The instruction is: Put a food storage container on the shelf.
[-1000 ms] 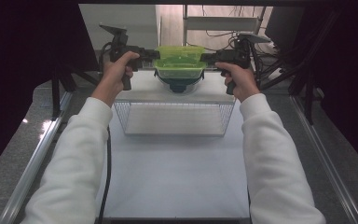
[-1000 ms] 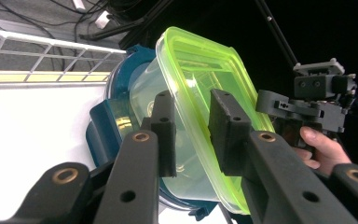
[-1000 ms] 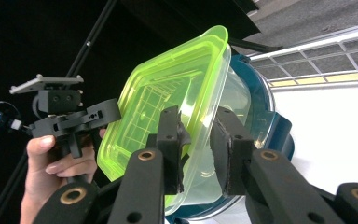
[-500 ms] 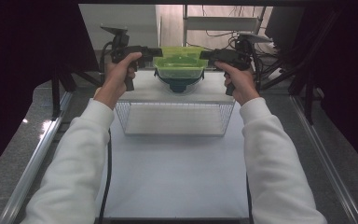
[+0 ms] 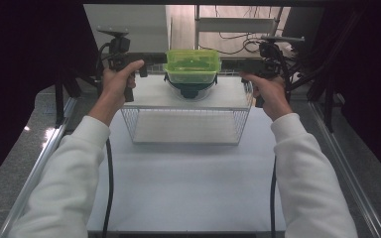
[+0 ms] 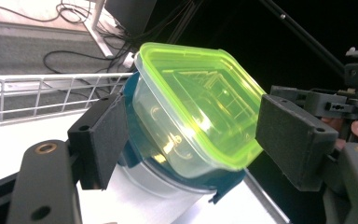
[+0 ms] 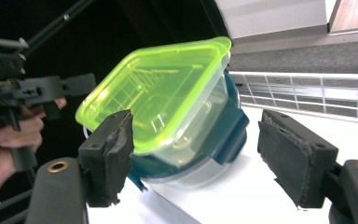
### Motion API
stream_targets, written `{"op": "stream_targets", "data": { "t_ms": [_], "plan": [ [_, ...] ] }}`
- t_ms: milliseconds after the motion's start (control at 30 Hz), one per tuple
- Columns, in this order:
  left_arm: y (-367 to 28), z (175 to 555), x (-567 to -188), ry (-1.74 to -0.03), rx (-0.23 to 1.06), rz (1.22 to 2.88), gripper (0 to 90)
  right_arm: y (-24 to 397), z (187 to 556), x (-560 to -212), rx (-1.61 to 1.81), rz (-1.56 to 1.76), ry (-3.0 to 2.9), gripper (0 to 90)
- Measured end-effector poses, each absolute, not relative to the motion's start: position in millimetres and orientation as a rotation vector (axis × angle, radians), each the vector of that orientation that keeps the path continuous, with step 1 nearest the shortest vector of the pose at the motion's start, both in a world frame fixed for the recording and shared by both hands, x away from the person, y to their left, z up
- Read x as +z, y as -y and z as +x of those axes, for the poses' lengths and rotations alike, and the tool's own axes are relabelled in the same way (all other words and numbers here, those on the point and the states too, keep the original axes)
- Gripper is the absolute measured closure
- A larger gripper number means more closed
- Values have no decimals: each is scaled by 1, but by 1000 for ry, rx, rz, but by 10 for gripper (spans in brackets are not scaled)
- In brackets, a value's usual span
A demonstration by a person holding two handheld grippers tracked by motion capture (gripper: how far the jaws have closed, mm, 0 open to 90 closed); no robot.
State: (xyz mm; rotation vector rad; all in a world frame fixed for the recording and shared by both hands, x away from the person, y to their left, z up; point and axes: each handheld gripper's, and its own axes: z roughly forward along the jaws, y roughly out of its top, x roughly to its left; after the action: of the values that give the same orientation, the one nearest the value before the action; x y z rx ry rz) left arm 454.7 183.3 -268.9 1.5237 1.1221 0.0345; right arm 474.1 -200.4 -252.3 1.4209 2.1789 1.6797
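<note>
The green-lidded container (image 5: pixel 192 67) sits stacked on a blue-lidded container (image 6: pixel 177 179) atop the wire rack (image 5: pixel 186 119). Both tools, left (image 5: pixel 149 63) and right (image 5: pixel 234 67), have just been opening and now stand apart; withdraw straight sideways to avoid nudging the stack.

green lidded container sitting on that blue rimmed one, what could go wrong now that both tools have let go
1. The clear plastic container with the lime green lid is perched on the round blue-rimmed container, not flat on the white top of the wire rack; a nudge could tip it.
2. The left tool and right tool have just been opening, but their pads sit close beside the container walls, so pulling away crookedly may drag it.
3. The stack stands near the rack's far edge and could slide off.
</note>
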Motion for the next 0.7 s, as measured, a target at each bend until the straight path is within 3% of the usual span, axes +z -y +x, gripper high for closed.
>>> {"op": "stream_targets", "data": {
  "t_ms": [367, 700],
  "plan": [
    [-185, 428, -271, -1083, 102, 1575, 241, 210, 454, -256, 1603, 1276, -2235, 252],
    [-199, 378, -288, -1076, 196, 1621, 237, 226, 415, -272, 1556, 1216, -2227, 253]
  ]
}}
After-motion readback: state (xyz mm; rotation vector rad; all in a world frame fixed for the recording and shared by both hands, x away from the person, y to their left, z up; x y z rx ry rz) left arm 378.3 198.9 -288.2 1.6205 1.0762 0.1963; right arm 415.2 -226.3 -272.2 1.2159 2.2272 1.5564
